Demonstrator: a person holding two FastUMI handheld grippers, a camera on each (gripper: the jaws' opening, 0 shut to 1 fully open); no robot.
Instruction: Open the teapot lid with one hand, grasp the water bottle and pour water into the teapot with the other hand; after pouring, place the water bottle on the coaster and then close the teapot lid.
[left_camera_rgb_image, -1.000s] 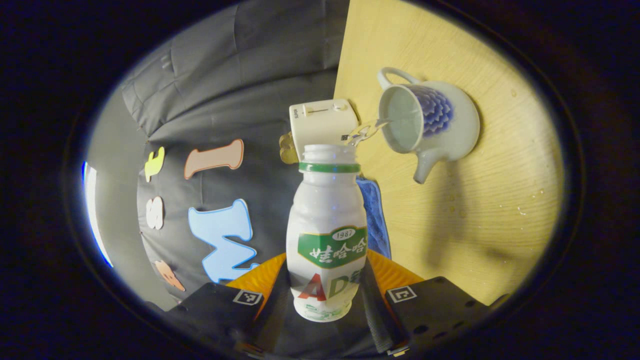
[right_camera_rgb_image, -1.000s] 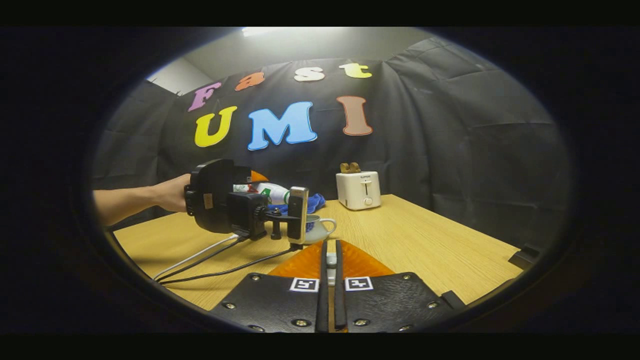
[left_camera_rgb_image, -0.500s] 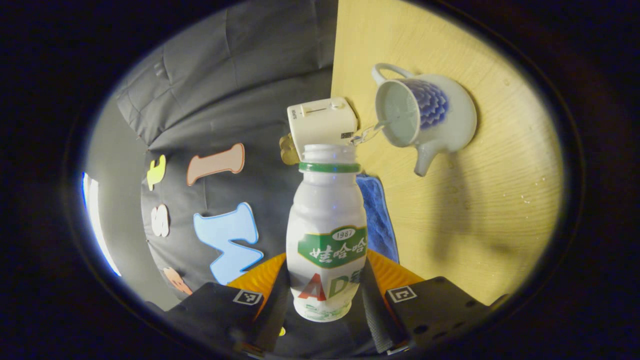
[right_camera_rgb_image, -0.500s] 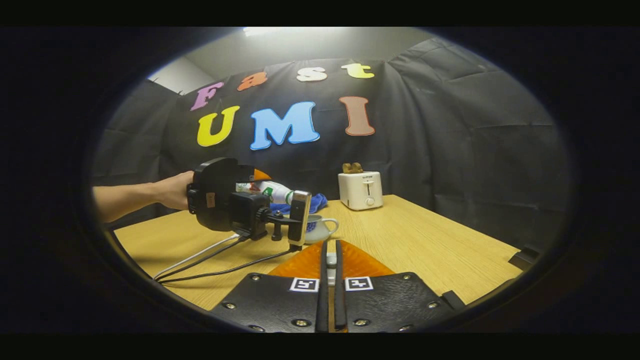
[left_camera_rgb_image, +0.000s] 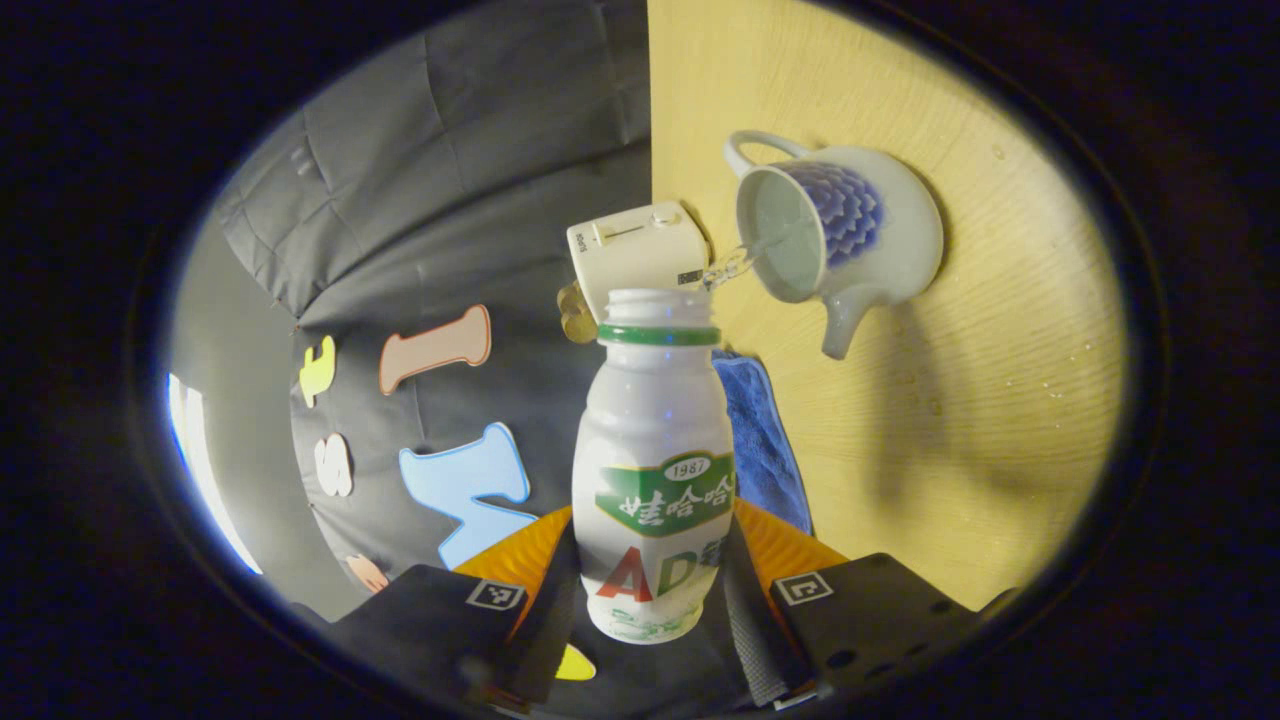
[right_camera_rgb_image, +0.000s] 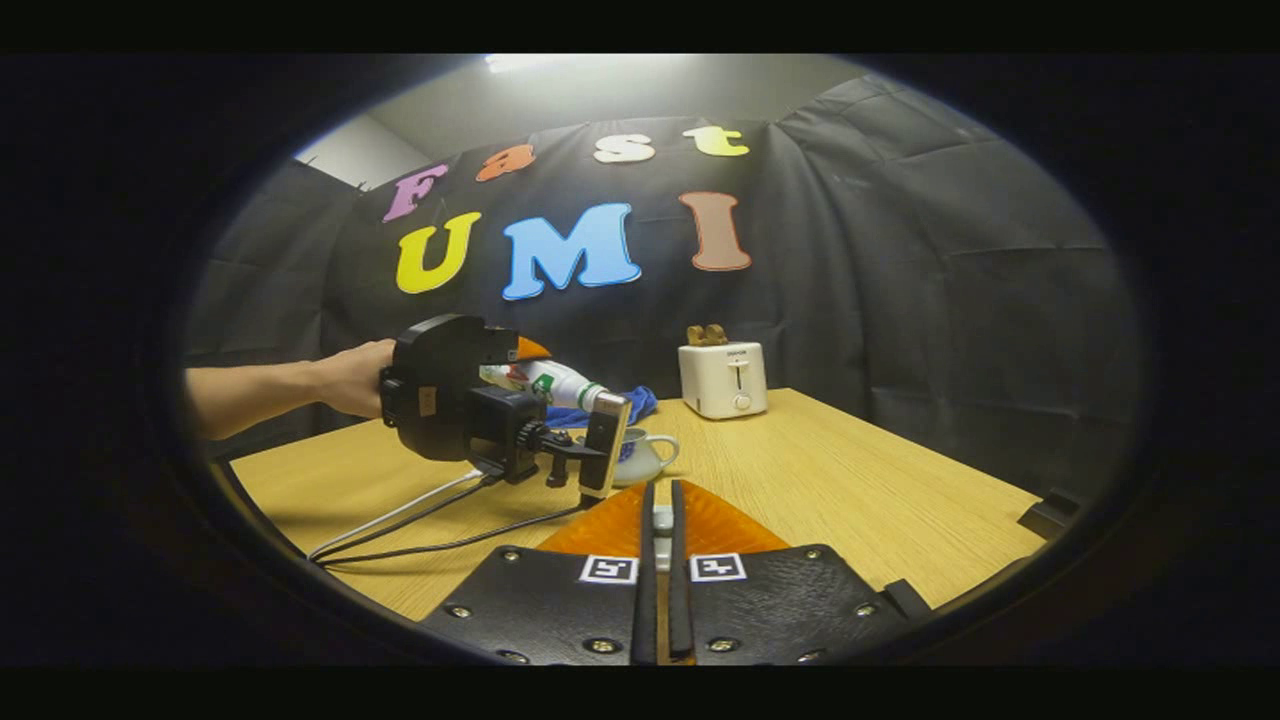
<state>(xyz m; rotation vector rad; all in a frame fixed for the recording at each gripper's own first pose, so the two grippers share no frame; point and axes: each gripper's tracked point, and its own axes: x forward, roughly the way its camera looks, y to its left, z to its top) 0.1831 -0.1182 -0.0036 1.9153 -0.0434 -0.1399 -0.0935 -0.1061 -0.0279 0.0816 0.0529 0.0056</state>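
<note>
Left gripper view: left tongs (left_camera_rgb_image: 650, 600) clamped on the lower body of the water bottle (left_camera_rgb_image: 652, 470), one finger on each side. Bottle uncapped, mouth pointed toward the teapot (left_camera_rgb_image: 835, 240). Thin stream of water (left_camera_rgb_image: 735, 265) running from the bottle's mouth into the teapot's open top. Teapot lidless, standing on the worktop (left_camera_rgb_image: 960, 400), handle on the far side, spout on the near side. White toaster (left_camera_rgb_image: 638, 250) beyond the bottle at the worktop's edge, something brownish in its slots. Blue cloth (left_camera_rgb_image: 762, 440) on the worktop just beside the bottle's shoulder. Scattered water drops on the wood near the teapot.

Right gripper view: right tongs (right_camera_rgb_image: 661, 560) at the bottom, fingers drawn close with a small white piece (right_camera_rgb_image: 662, 520) pinched between them; too small to tell what. Farther off, a hand (right_camera_rgb_image: 355, 378) gripping the left tongs' bulky black housing, cables trailing from it across the worktop (right_camera_rgb_image: 850, 480). Water bottle (right_camera_rgb_image: 555, 383) tilted mouth-down above the teapot (right_camera_rgb_image: 645, 455), which sits partly hidden behind the housing. Blue cloth (right_camera_rgb_image: 635, 403) behind the teapot. Toaster (right_camera_rgb_image: 723, 379) upright, well apart to the right.
</note>
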